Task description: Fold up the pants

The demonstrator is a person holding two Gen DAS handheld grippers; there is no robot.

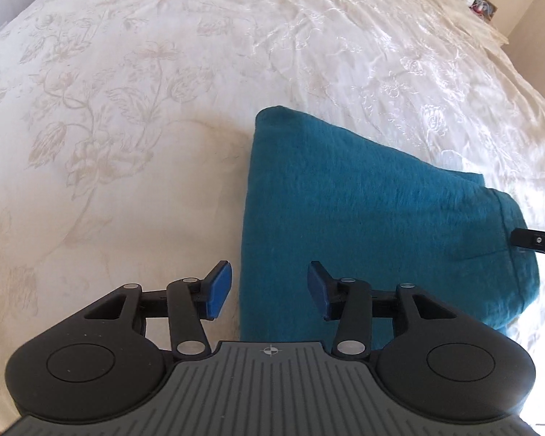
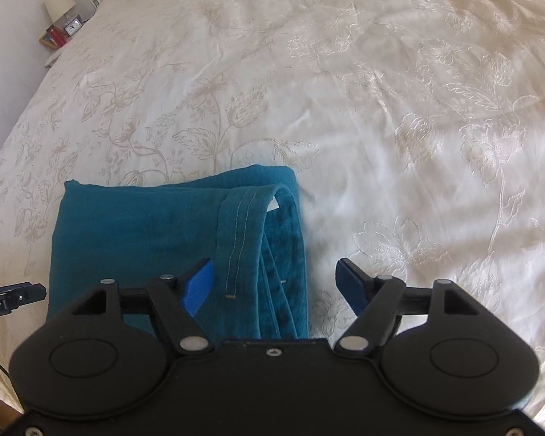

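The teal pants (image 1: 363,218) lie folded in a compact stack on the cream bedspread (image 1: 127,109). My left gripper (image 1: 269,290) is open and empty, hovering over the stack's left edge. In the right wrist view the pants (image 2: 145,232) show their stacked waistband layers and a stitched belt loop (image 2: 239,239) on the right side. My right gripper (image 2: 274,283) is open and empty, over the stack's right edge. Each gripper's tip shows at the edge of the other's view: the right gripper (image 1: 537,241) and the left gripper (image 2: 14,296).
The bedspread (image 2: 381,109) with floral embroidery stretches far around the pants. A nightstand with a lamp (image 2: 58,1), a clock and small items stands beyond the bed's far left corner. Small items (image 1: 479,0) sit by the wall at the far right in the left wrist view.
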